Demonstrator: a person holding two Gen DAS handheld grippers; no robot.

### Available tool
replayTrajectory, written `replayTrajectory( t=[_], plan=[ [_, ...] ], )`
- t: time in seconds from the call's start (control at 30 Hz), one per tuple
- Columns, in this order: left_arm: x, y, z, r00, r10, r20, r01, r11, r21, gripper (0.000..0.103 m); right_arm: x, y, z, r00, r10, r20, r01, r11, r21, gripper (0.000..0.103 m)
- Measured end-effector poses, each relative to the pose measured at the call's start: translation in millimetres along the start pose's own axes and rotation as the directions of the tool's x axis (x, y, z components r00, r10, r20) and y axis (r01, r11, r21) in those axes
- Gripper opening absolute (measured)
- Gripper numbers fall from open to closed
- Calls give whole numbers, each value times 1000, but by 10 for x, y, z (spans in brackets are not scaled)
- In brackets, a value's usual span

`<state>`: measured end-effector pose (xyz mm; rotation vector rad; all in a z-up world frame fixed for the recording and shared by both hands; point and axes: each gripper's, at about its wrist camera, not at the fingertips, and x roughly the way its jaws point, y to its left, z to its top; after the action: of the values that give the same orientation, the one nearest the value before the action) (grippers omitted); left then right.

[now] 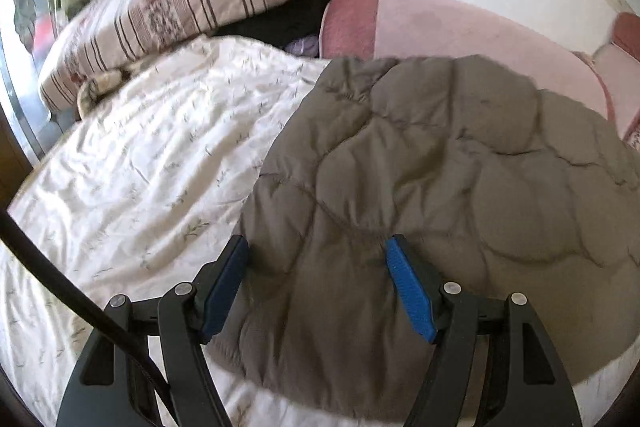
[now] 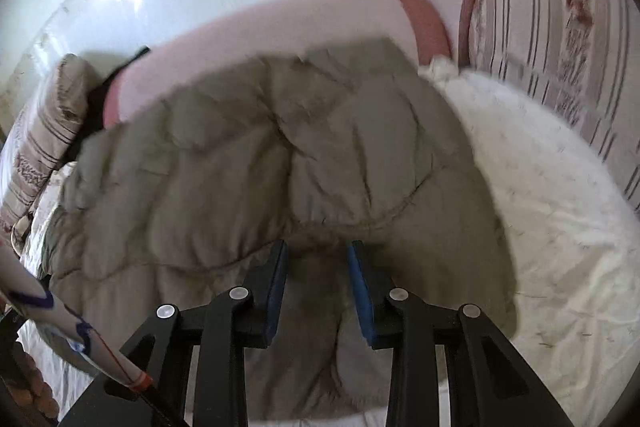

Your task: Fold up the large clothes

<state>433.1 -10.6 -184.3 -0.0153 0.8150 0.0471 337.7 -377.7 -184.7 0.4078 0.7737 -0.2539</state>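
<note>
A grey-brown quilted jacket (image 1: 420,167) lies spread on a bed's white sheet (image 1: 140,167). In the left wrist view my left gripper (image 1: 316,247) hovers low over the jacket's near left part. Its jaws are wide apart, and the blue pads (image 1: 408,291) are bare and press on nothing. In the right wrist view the jacket (image 2: 260,155) fills the middle. My right gripper (image 2: 316,251) has its jaws narrow, and a puffy fold of the jacket is bunched between the pads. The picture is blurred by motion.
A striped pillow (image 1: 172,3) and a black garment (image 1: 296,7) lie at the bed's far left. A pink blanket (image 1: 440,27) runs along the glossy white wall. More striped bedding (image 2: 560,47) stands at the right. White sheet (image 2: 540,227) flanks the jacket. A black cable (image 1: 60,291) crosses the lower left.
</note>
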Motion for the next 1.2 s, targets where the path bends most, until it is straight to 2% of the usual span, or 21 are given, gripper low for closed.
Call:
replayTrajectory(
  t=[0.13,0.27,0.37,0.43,0.5,0.6,0.7,0.87,0.97,1.1,1.2],
  plan=[
    [295,60,80,998,-8,-56,6,1000,-23,83,270,-22,24,998,-5,-64,5,1000,3,34],
    [331,86,115,997,-24,-67,21,999,-48,83,350,-50,65,996,-1,-94,3,1000,19,34],
    [179,74,177,1000,-20,-21,19,999,-49,75,255,-40,115,996,-15,-92,17,1000,26,34],
    [41,73,230,999,-39,31,41,998,-53,74,114,19,178,998,-19,-53,20,1000,17,34],
    [-103,17,256,995,-61,80,65,997,-49,74,-55,120,235,1000,16,24,-16,1000,-7,34],
    [-189,-142,235,989,-98,107,99,995,-8,74,-197,311,249,991,75,114,-69,996,-55,34],
    [-101,-313,152,992,-97,82,93,995,47,74,-81,473,175,991,110,82,-102,990,-96,34],
    [57,-445,87,997,-62,48,57,994,92,74,172,639,68,996,81,22,-77,986,-150,34],
    [124,-451,84,998,-57,29,54,994,95,77,312,622,33,997,79,-16,-81,986,-146,35],
    [99,-452,87,998,-56,38,52,994,98,77,260,591,37,996,86,-17,-88,986,-145,35],
    [1,-366,144,994,-90,60,85,994,67,77,79,497,149,988,151,19,-148,984,-96,35]
  ],
)
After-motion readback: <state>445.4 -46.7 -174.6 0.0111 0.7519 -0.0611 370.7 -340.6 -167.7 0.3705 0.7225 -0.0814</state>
